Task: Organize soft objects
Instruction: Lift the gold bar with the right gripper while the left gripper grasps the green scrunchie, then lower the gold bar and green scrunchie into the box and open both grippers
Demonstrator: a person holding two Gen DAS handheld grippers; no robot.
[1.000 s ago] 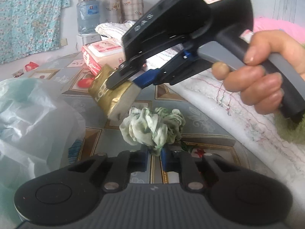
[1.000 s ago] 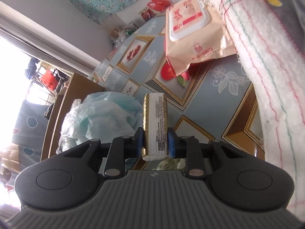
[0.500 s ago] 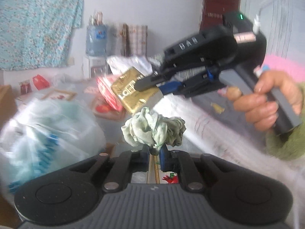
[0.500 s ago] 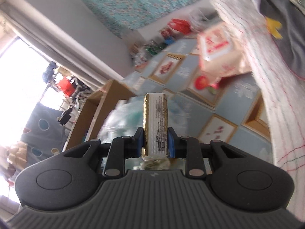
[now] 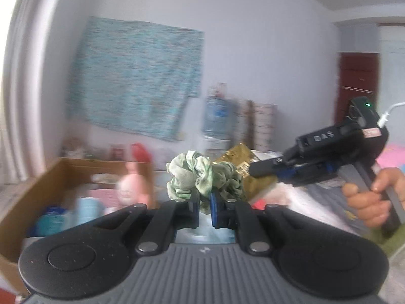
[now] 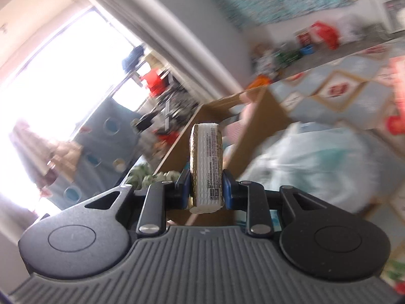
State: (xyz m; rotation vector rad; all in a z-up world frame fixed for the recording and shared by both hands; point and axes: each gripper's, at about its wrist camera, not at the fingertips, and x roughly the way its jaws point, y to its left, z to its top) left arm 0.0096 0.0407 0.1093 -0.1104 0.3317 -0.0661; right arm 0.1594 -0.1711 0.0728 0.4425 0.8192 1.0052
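Carrying: my left gripper point(image 5: 204, 206) clamps the green scrunchie point(image 5: 202, 177)
Right gripper point(image 6: 205, 190): grips gold tissue pack point(image 6: 206, 169)
Left: neither dropped in the cardboard box point(image 5: 33, 190) yet

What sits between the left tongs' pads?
A bunched green scrunchie, pinched between the left tongs; the left wrist view shows it.

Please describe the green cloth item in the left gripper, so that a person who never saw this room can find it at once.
Start from the cardboard box at the lower left of the left wrist view and look right, to the blue pads of the left hand-held gripper. The scrunchie is pinched between them. It is pale green, ruffled fabric, unlike the flat gold packet behind it in the right hand-held gripper.
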